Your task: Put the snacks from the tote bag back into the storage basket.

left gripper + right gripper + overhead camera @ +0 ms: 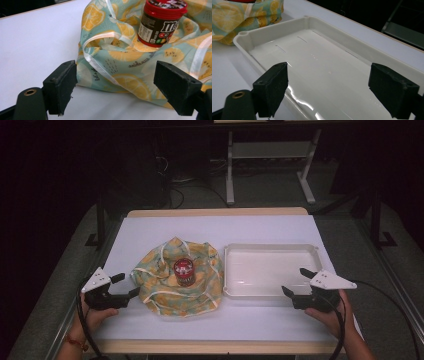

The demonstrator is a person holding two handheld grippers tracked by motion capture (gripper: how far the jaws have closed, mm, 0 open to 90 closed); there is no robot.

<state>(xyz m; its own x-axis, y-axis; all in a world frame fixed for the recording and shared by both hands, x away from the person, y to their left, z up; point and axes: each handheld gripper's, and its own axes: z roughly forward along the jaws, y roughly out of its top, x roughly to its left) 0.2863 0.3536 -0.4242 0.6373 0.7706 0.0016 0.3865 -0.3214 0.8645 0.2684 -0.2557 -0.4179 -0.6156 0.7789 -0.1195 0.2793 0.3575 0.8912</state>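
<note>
Dim, dark surroundings; overhead light glares off the white tray (317,75), and the high view is soft and grainy.

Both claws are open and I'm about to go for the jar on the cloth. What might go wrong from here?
1. The jar stands upright on rumpled cloth; tugging the cloth with the left claw would likely topple it.
2. White ribbon loops lie beside the jar and could snag a claw tip.
3. The tray sits close to the cloth, so the right claw may knock its rim when crossing over.
</note>
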